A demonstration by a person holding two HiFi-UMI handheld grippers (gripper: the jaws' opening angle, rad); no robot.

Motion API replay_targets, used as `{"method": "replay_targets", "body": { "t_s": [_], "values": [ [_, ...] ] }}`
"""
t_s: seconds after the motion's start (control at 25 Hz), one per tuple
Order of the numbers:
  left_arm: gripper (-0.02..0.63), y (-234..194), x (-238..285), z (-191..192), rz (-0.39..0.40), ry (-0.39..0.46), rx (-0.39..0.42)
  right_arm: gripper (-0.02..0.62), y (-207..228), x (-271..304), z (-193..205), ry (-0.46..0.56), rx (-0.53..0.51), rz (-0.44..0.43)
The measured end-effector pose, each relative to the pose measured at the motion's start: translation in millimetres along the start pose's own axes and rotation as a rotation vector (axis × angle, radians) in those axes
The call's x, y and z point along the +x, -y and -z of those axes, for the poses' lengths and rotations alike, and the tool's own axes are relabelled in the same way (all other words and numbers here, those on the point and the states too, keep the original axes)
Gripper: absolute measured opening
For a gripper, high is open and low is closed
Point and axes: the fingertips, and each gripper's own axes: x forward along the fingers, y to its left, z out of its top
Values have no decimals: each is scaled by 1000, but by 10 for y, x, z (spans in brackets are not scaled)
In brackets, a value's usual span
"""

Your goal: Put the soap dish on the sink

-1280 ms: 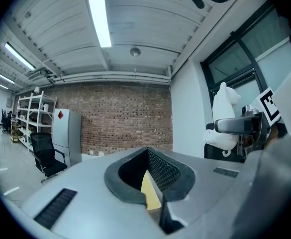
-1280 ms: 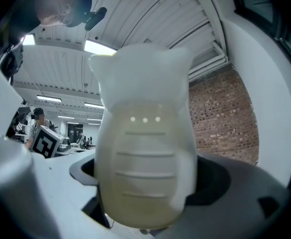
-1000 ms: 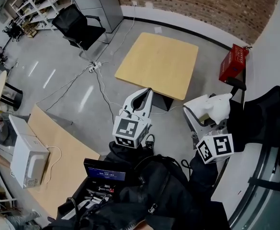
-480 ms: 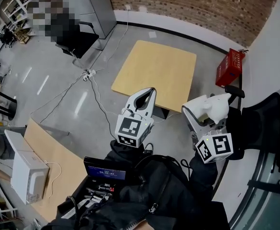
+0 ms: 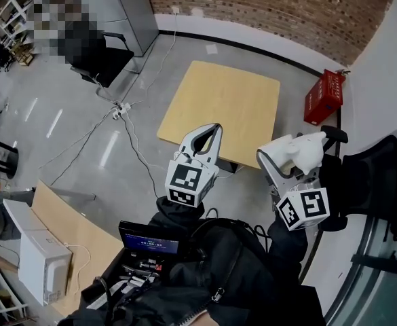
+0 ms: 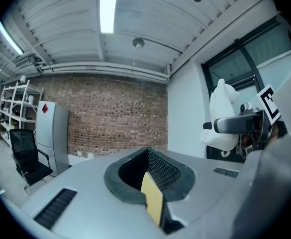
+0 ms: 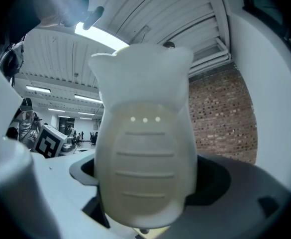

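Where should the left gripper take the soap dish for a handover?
Likely best: take the soap dish by its free far end; the right gripper clamps its ribbed body. Open the shut left gripper and come from its own side, across the narrower waist under the flared rim.

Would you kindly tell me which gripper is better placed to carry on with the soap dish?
Right. The right gripper is shut on the soap dish, so it needs no regrasp. The left gripper has its jaws together on nothing. No sink shows in any view.
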Motion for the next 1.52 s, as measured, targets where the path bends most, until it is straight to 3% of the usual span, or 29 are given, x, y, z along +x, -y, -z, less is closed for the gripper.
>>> {"method": "replay_targets", "body": {
  "t_s": [0.44,0.8,1.52],
  "values": [
    [3,-124,207,225,37,-39,-54,505,38,246,182,-70,5,11],
    [3,-339,413,176,-22,-44,-39,505,193,597,174,-58,14,-47],
    [3,-283,1408,-40,-17,-19,5,505,1134,1086,242,-52,47,-71]
  ]
}}
